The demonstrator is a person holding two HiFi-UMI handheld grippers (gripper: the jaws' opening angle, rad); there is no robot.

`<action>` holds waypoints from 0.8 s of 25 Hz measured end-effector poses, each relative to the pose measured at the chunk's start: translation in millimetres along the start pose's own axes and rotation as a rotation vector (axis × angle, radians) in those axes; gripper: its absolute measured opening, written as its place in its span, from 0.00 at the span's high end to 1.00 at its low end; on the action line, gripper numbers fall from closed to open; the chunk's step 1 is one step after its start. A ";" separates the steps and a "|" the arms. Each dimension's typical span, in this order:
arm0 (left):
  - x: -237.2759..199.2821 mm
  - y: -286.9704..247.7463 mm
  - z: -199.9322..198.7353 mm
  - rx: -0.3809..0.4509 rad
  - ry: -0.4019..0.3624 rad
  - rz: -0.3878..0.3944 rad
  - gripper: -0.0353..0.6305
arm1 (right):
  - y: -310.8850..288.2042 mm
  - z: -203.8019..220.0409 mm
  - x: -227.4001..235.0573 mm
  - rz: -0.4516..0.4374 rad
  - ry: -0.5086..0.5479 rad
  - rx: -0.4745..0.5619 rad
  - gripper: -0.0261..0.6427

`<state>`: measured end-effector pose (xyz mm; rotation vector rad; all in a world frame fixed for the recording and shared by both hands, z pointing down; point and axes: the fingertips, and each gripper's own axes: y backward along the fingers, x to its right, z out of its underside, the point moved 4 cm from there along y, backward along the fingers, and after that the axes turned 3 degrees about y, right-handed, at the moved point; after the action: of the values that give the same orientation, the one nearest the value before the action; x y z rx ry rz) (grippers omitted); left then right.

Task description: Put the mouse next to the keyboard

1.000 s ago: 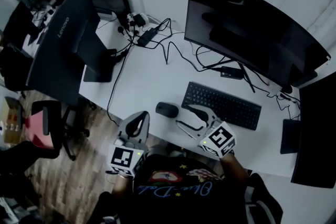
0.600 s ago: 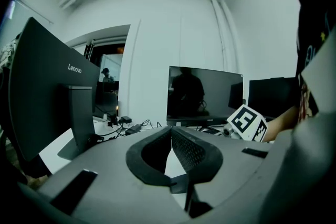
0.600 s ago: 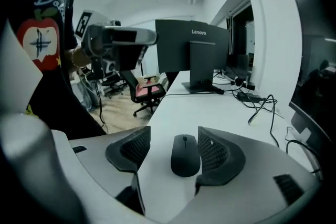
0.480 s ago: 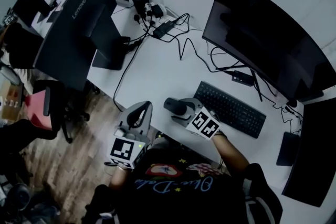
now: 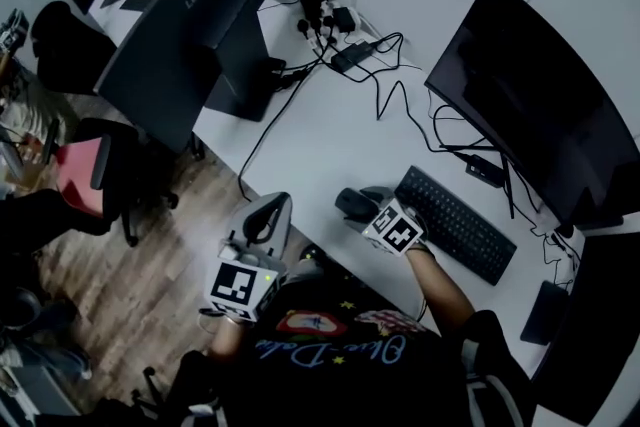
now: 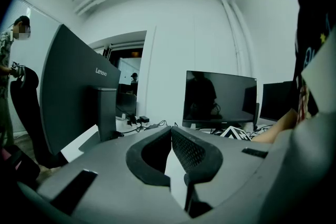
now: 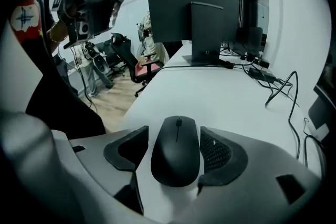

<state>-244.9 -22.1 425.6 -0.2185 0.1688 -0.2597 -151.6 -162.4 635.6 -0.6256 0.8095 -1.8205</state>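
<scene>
The black mouse lies on the white desk, a little left of the black keyboard. My right gripper points down at it, one jaw on each side of the mouse. Its jaws have just been opening and stand wide, the pads close to the mouse's flanks but not pressing. In the head view the right gripper covers most of the mouse. My left gripper hangs off the desk's near edge. Its jaws are shut with nothing between them, seen also in the left gripper view.
A curved monitor stands behind the keyboard. A Lenovo monitor stands at the desk's left end, with a power strip and cables trailing across the desk. An office chair stands on the wooden floor at the left.
My right gripper has swung left from in front of the keyboard and come down over the mouse, which now sits between its jaws. The left gripper has barely shifted.
</scene>
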 end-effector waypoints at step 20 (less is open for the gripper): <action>-16.3 10.4 4.5 0.007 0.019 -0.008 0.94 | -25.9 8.1 3.5 0.028 -0.048 -0.090 0.56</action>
<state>-257.0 -7.1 429.7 -0.2101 0.1860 -0.2702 -162.1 -160.7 660.8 -0.7103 0.8678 -1.7448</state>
